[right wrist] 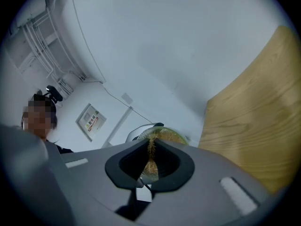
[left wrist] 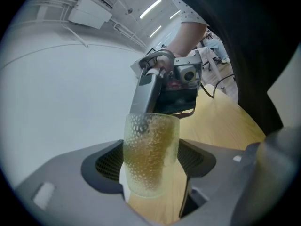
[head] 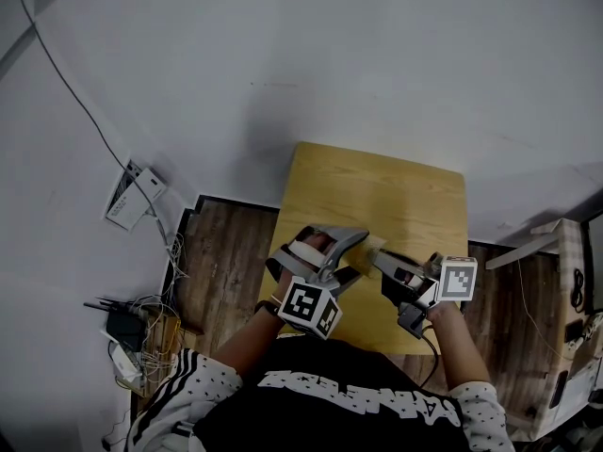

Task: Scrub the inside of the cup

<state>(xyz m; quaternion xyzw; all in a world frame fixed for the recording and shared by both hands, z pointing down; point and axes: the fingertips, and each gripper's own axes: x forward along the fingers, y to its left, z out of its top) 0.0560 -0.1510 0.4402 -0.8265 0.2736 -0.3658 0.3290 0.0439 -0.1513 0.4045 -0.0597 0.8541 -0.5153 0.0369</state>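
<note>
Over the wooden table (head: 377,182): a person holds both grippers close together, tips meeting near the front edge.
Cup (left wrist: 150,159): clear glass with a dimpled wall, held between the left gripper's two pads and lifted off the table top; the wood shows below it.
Cup mouth: turned toward the right gripper, rim right at that gripper's tips.
Cup contents: a yellow-brown fibrous mass shows through the glass and fills most of the inside; whether there is also liquid, cannot tell.
Left gripper (head: 356,255): jaws spread wide and clamped on the cup's sides, one pad on each side.
Right gripper (right wrist: 151,147): jaws almost together, pinched on a thin strip of the scrubber (right wrist: 151,166).
Scrubber: golden, stringy, runs from the pinch straight into the cup; the round rim shows just past the jaw tips in the right gripper view.
Right gripper from the left gripper view: comes in from above the cup, tips at the mouth.
Table top: bare wood around the grippers.
Floor (head: 226,252): dark planks, with a tangle of cables (head: 141,323) at the left by the wall.
</note>
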